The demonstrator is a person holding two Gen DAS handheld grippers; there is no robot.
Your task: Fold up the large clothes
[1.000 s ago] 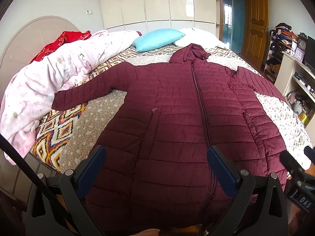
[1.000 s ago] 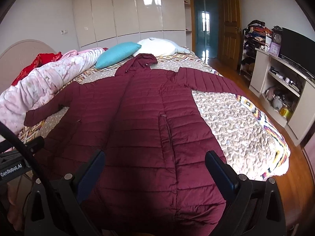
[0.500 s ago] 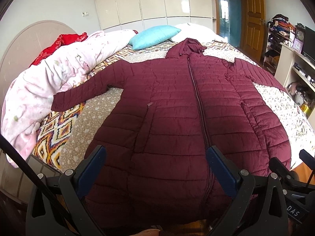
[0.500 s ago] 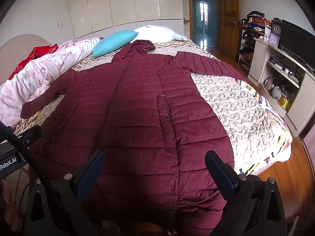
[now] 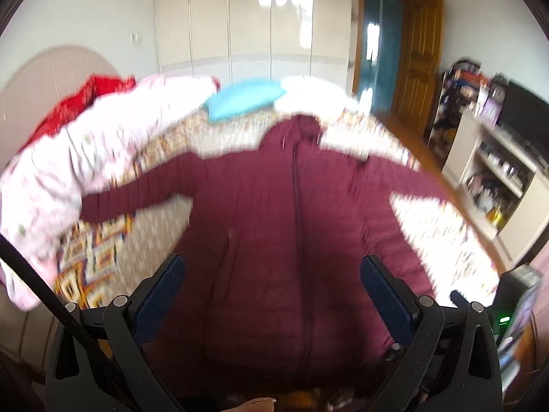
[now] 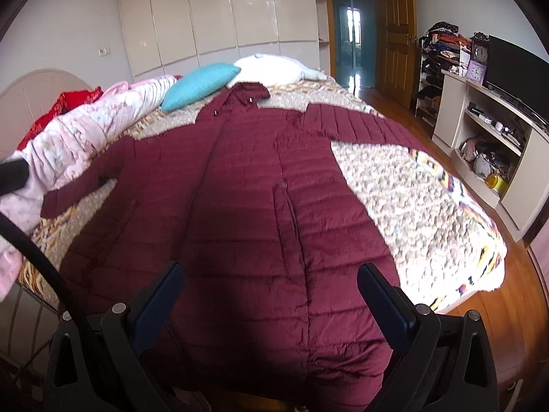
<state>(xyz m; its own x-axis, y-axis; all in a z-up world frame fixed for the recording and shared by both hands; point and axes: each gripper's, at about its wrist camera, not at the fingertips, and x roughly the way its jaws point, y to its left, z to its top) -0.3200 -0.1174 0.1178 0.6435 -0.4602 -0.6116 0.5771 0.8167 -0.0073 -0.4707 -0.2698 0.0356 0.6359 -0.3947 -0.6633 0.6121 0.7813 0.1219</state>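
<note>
My left tongs (image 5: pixel 269 276) stand wide, both blue pads apart with nothing between them, hanging above the hem end of the maroon puffer coat (image 5: pixel 295 226). My right tongs (image 6: pixel 267 285) are spread just as wide and empty, over the lower right part of the same coat (image 6: pixel 247 206).

The coat lies face up on the bed (image 6: pixel 411 199), zipped down the middle, hood (image 6: pixel 247 93) toward the pillows and both sleeves stretched out to the sides — its hem hangs over the bed's near edge. The left wrist view is smeared with blur, so I can read little fine detail there.

Along the coat's left sleeve (image 6: pixel 85 182) I see a rolled pink quilt (image 6: pixel 82 134), the sleeve's cuff just beside it, with something red (image 6: pixel 68 103) behind the quilt. A turquoise pillow (image 6: pixel 199 84) and a white pillow (image 6: pixel 274 67) sit past the hood. Off the bed's right side stands a pale shelf unit (image 6: pixel 487 130) carrying a television (image 6: pixel 514 65) and a clock (image 6: pixel 479 53) — well apart from the coat.
</note>
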